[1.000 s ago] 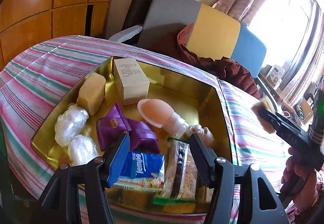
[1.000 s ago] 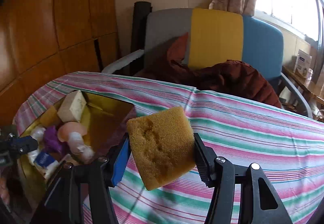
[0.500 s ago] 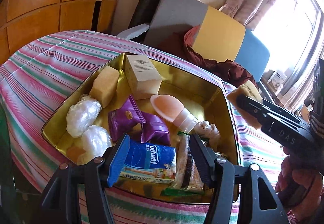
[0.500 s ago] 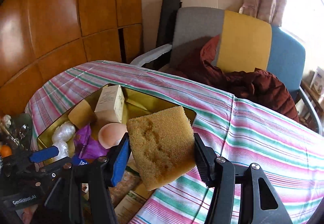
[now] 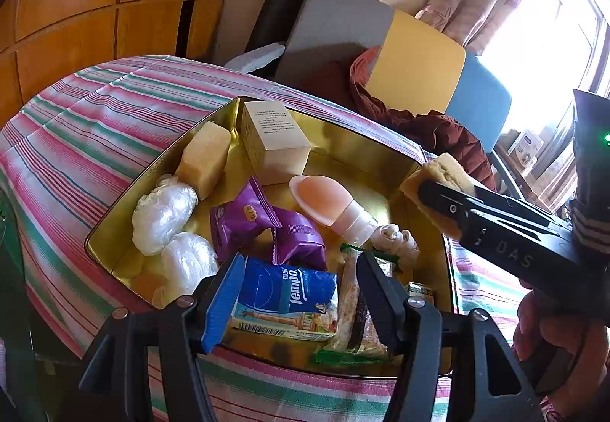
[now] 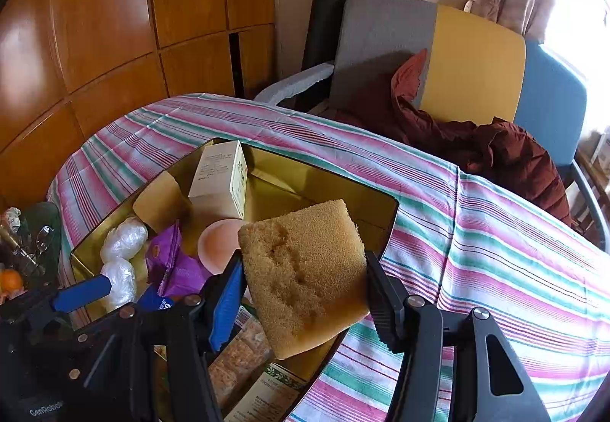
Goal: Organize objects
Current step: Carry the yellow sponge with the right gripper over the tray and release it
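A tan sponge (image 6: 305, 277) is pinched between the two fingers of the right gripper (image 6: 303, 294), which is held over the right edge of a gold tin tray (image 5: 343, 147). The sponge is tilted, one broad pitted face turned toward the right wrist camera and a lower corner pointing down toward the tray; its long axis cannot be told. The tray is set on a table covered with a striped cloth (image 6: 476, 231).

The left gripper (image 5: 301, 292) is held with its jaws spread, nothing between them, above the tray's near edge, over a blue tissue pack (image 5: 289, 303). A cream box (image 5: 274, 139) is seen lying near the far edge, its long axis running from the far edge toward the middle. A pale sponge block (image 5: 204, 164) lies at the far left corner.
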### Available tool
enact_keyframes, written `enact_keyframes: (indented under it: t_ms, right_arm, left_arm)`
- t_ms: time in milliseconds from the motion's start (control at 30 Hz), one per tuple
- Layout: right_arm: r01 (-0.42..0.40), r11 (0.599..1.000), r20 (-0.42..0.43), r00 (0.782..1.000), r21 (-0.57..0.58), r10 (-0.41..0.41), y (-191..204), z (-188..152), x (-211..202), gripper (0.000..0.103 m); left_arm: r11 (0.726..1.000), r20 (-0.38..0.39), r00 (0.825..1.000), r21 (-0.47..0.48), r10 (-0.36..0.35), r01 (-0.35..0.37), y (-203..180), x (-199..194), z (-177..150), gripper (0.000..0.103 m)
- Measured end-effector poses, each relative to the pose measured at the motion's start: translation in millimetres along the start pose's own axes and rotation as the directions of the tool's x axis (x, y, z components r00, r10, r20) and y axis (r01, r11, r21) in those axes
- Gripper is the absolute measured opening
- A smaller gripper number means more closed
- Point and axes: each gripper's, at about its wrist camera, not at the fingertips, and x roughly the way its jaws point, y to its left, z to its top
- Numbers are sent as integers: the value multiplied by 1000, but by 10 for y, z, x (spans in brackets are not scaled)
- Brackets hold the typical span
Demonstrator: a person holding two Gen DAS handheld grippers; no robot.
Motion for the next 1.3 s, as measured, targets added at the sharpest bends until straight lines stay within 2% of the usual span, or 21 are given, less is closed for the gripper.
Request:
enact_keyframes:
  t_ms: [467, 833, 933, 967, 1033, 1100, 1167, 1300]
  right_arm:
    - [3, 1000, -16, 1000, -7, -3, 40, 76, 147, 60]
    - [-24, 999, -134, 991, 31, 28, 65, 405, 795, 61]
    - [-47, 997, -144, 988, 55, 55, 80, 493, 949, 63]
    - [-58, 996, -136, 988, 68, 67, 76, 519, 987, 64]
    - [-74, 994, -117, 990, 82, 84, 63, 554, 1022, 76]
    - [-58, 994, -96, 993, 97, 67, 38, 560, 987, 79]
    - [-76, 989, -69, 994, 124, 85, -21, 521, 896, 80]
    - [-65, 987, -28, 997, 146, 70, -120, 396, 646, 80]
  left_arm:
    - [1000, 1, 1000, 2, 13, -13, 0, -23, 13, 62]
    - [999, 3, 999, 5, 49, -49, 35, -83, 17, 62]
    - [999, 3, 999, 2, 53, -53, 55, -88, 22, 62]
    - [999, 0, 999, -1, 55, -55, 63, -81, 21, 62]
    - [998, -6, 998, -4, 57, -57, 74, -72, 20, 62]
    - [998, -7, 998, -5, 65, -65, 77, -70, 19, 62]
    - [997, -7, 997, -6, 70, -70, 77, -65, 17, 62]
    - [997, -16, 997, -7, 77, -77, 58, -45, 1, 62]
